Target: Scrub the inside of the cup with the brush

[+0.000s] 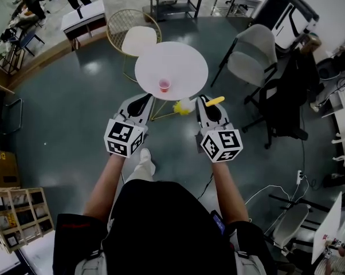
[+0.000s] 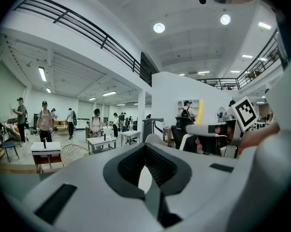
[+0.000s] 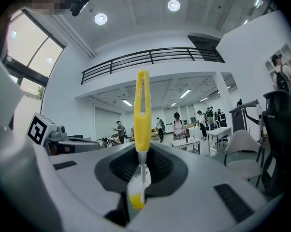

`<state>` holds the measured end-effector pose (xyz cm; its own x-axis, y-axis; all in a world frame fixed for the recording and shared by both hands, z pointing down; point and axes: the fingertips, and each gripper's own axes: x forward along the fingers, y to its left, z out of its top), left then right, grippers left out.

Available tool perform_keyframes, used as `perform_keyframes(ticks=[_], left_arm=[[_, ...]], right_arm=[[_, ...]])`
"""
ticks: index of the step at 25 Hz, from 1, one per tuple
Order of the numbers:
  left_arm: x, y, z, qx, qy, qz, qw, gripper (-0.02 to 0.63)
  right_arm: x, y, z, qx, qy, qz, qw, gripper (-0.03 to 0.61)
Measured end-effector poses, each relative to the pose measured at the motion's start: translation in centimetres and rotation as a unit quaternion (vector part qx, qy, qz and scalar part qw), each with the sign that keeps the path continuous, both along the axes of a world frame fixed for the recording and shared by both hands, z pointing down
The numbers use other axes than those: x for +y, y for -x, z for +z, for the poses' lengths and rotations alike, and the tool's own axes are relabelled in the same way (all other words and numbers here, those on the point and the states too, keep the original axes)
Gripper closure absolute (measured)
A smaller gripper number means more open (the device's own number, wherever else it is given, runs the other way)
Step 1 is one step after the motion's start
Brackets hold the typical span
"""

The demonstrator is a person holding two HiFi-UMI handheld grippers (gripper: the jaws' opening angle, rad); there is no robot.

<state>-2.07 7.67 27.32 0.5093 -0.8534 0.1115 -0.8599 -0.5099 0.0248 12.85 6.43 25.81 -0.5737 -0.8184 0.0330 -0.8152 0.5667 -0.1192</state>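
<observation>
The right gripper (image 1: 210, 109) is clamping the brush (image 1: 183, 106) crosswise, its jaws hiding the shaft. The left gripper (image 1: 139, 103) is hovering closed and empty. The cup (image 1: 164, 85) is standing near the round table's (image 1: 184, 56) near edge, with open floor lying around.

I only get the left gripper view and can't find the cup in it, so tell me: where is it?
Observer: The pink cup stands upright on the round white table, near the edge closest to the person.
Operator: And the brush?
Observer: The right gripper is shut on the brush, gripping it just past the yellow handle.
Operator: Is it in the cup yet?
Observer: No. In the head view the brush is at the table's near edge, apart from the cup.
</observation>
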Motion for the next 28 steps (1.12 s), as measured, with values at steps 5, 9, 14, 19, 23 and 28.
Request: perform_keyframes(ticks=[5,9,14,19,23,28], left_arm=[[-3.1,0.9,0.0,0.001,0.005,0.009,0.9999,0.600],[-5.5,1.7,0.0,0.000,0.009,0.016,0.9998,0.600],[-8.2,4.1,0.3,0.000,0.015,0.022,0.9997,0.598],[-10.9,6.5,0.7,-0.001,0.022,0.029,0.9993,0.600],[-12.6,7.8,1.2,0.001,0.027,0.037,0.9989,0.598],[-14.4,8.9,1.4,0.001,0.031,0.050,0.9983,0.600]], right_arm=[[-3.1,0.8,-0.1,0.001,0.005,0.011,1.000,0.531],[-5.8,1.9,-0.2,0.003,0.007,0.013,1.000,0.531],[-8.5,4.0,-0.1,0.011,0.012,0.018,1.000,0.531],[-10.9,5.7,0.0,0.018,0.017,0.029,0.999,0.531],[-12.6,6.9,0.2,0.018,0.020,0.039,0.999,0.531],[-14.5,7.9,0.1,0.019,0.023,0.048,0.998,0.531]])
